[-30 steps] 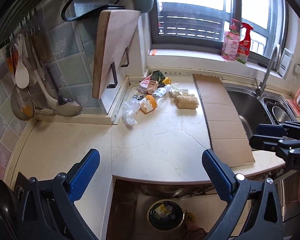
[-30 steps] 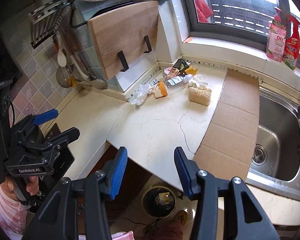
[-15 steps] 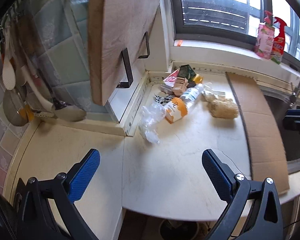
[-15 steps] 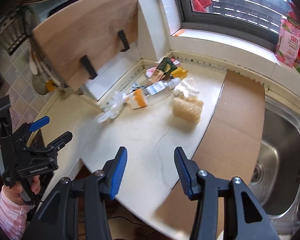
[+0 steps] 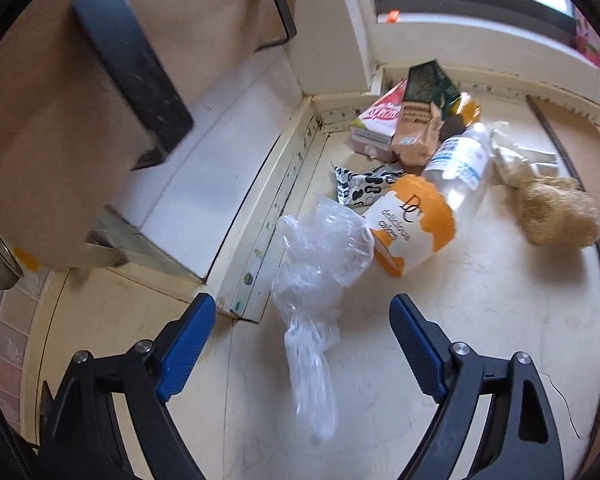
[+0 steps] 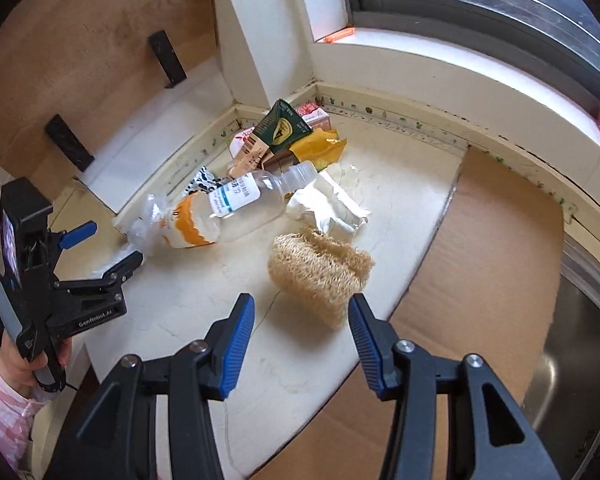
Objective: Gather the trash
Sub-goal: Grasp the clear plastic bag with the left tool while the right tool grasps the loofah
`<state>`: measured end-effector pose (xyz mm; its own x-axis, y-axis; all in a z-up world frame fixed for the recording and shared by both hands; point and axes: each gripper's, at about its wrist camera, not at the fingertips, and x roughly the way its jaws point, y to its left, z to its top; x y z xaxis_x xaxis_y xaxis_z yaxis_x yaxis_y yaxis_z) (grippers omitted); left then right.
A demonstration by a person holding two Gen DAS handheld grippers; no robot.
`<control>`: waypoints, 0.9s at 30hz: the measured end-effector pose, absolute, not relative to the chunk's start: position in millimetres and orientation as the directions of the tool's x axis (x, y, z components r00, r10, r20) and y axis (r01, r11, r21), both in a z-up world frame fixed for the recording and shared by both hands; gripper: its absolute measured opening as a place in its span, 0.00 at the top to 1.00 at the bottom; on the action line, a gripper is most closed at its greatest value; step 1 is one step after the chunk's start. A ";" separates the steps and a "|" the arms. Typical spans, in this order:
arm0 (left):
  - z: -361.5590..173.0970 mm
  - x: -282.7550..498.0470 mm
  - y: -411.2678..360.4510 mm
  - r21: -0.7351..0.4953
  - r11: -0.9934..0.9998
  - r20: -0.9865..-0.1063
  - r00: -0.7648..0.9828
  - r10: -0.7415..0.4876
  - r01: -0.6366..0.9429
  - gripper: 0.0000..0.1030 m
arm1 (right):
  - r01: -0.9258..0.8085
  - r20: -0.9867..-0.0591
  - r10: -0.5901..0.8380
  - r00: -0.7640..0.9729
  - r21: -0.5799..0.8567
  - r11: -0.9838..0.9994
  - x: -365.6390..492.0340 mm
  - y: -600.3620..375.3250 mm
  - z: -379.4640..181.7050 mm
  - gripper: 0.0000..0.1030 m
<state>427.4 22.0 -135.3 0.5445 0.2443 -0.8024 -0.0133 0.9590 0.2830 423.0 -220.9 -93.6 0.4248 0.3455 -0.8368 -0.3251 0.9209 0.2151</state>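
Both dropped in close: left gripper [image 5: 302, 334] closing around clear plastic bag [image 5: 320, 264], no contact yet; right gripper [image 6: 302, 334] half-open, empty, loofah [image 6: 320, 276] just ahead.

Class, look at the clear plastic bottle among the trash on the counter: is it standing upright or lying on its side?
Lying on its side. The bottle rests lengthwise on the counter, neck pointing towards the window corner.

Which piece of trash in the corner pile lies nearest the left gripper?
The clear crumpled plastic bag: its tail reaches between the closing jaws of the left gripper; the other litter lies farther back.
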 end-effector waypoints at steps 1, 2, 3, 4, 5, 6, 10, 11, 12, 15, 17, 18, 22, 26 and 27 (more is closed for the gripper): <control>-140.2 433.9 22.6 0.283 0.959 -0.806 0.537 0.249 -0.020 0.18 | -0.341 -0.839 0.343 0.422 0.204 0.918 428.4 -218.4 -99.2 0.52; -142.7 436.8 23.4 0.283 0.959 -0.807 0.534 0.253 -0.026 0.18 | -0.357 -0.839 0.341 0.423 0.192 0.914 432.8 -215.1 -103.3 0.52; -146.1 441.7 24.4 0.281 0.959 -0.809 0.530 0.255 -0.032 0.18 | -0.371 -0.840 0.339 0.423 0.180 0.911 436.1 -212.9 -107.1 0.52; -149.3 445.8 25.3 0.278 0.960 -0.812 0.526 0.254 -0.035 0.18 | -0.382 -0.842 0.334 0.423 0.168 0.909 439.2 -210.2 -110.6 0.52; -151.1 448.7 25.6 0.276 0.960 -0.814 0.523 0.253 -0.035 0.19 | -0.395 -0.845 0.328 0.422 0.154 0.906 442.3 -206.3 -114.5 0.52; -154.2 452.4 25.8 0.273 0.961 -0.817 0.519 0.250 -0.033 0.19 | -0.407 -0.849 0.324 0.418 0.145 0.902 445.8 -202.8 -118.8 0.52; -165.9 464.2 27.3 0.269 0.963 -0.835 0.495 0.240 -0.014 0.35 | -0.441 -0.866 0.303 0.399 0.108 0.891 456.6 -189.5 -137.4 0.52; -168.0 465.5 27.8 0.266 0.964 -0.840 0.488 0.237 -0.012 0.42 | -0.445 -0.867 0.291 0.405 0.091 0.891 457.9 -186.6 -139.9 0.52; -171.0 467.4 28.8 0.259 0.966 -0.846 0.480 0.232 -0.010 0.46 | -0.450 -0.868 0.279 0.412 0.072 0.890 458.5 -184.1 -142.1 0.52; -177.6 472.1 33.2 0.233 0.972 -0.860 0.463 0.214 -0.017 0.56 | -0.468 -0.869 0.269 0.415 0.050 0.882 459.1 -178.5 -145.6 0.48; -179.6 474.1 34.7 0.217 0.976 -0.863 0.463 0.201 -0.019 0.60 | -0.480 -0.872 0.247 0.423 0.016 0.877 459.8 -173.9 -148.9 0.47; -180.2 474.4 35.6 0.203 0.979 -0.866 0.464 0.188 -0.018 0.62 | -0.487 -0.872 0.239 0.427 0.001 0.873 459.1 -171.0 -150.5 0.47; -177.2 469.6 36.7 0.144 0.990 -0.877 0.462 0.130 -0.006 0.69 | -0.500 -0.867 0.213 0.451 -0.047 0.865 454.4 -163.7 -153.3 0.51; -174.4 459.4 33.9 0.090 0.996 -0.889 0.451 0.075 0.011 0.73 | -0.478 -0.871 0.197 0.451 -0.049 0.877 450.9 -165.5 -151.4 0.58; -173.5 455.9 32.3 0.082 0.997 -0.892 0.447 0.066 0.015 0.73 | -0.478 -0.874 0.203 0.441 -0.037 0.878 449.9 -166.6 -150.6 0.61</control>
<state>455.9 32.3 -173.5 0.4471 0.0663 -0.8920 0.0151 0.9965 0.0817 449.9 -166.6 -150.6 0.4411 0.2035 -0.8741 -0.4775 0.8778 -0.0366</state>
